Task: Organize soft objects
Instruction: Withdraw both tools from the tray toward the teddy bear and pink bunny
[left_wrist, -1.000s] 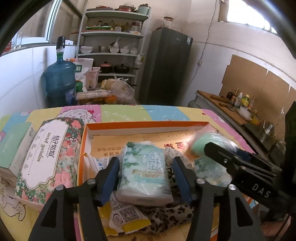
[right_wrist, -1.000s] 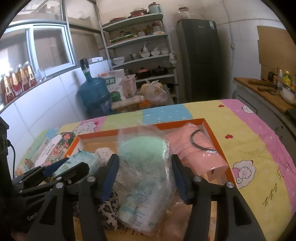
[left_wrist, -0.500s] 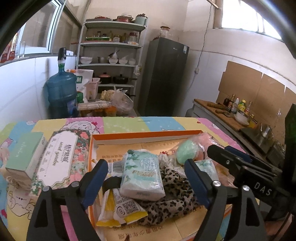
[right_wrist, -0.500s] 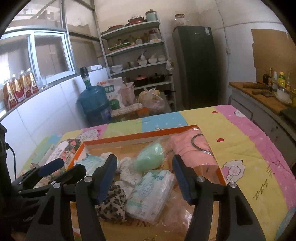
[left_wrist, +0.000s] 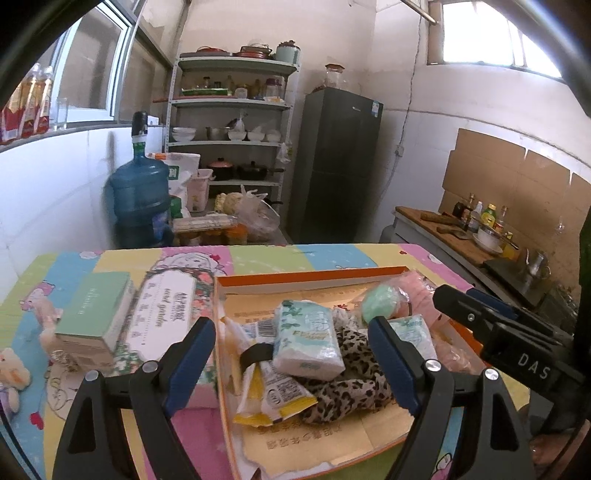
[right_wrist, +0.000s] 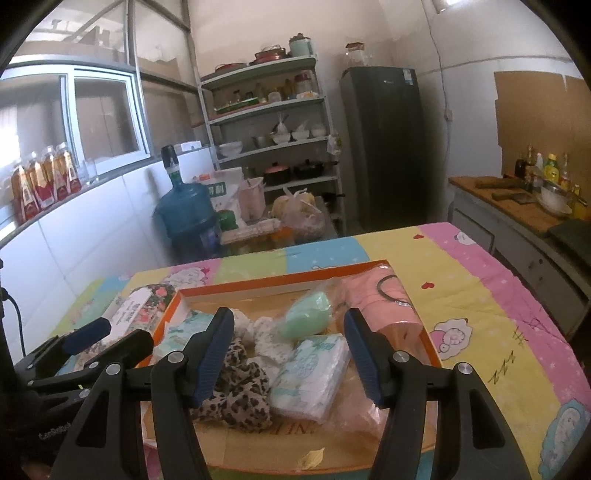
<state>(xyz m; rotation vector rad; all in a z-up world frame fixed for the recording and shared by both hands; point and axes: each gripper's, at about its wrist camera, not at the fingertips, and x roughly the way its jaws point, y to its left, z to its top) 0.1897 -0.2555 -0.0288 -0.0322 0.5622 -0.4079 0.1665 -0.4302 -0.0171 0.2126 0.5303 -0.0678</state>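
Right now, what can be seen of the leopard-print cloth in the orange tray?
The leopard-print cloth is soft tan fabric with dark spots, crumpled in a loose heap inside the orange tray. A tissue pack lies on its left part, and a yellow packet touches its left edge. Neither gripper touches it.

Tray (left_wrist: 310, 282): cardboard, orange rim, matt printed floor.
Tissue pack (left_wrist: 308, 339): glossy plastic film, slightly creased.
Leopard cloth (left_wrist: 354, 384): soft woven fabric, matt.
Green sponge (right_wrist: 308, 319): matt foam, enclosed in clear shiny plastic.
Yellow sachet (left_wrist: 273, 398): glossy printed foil.
Table cover (right_wrist: 476, 295): printed cloth, matt.
Floral tissue pack (left_wrist: 166, 314): shiny printed wrap.
Left gripper (left_wrist: 291, 354): black matt plastic, blue ribbed pads.
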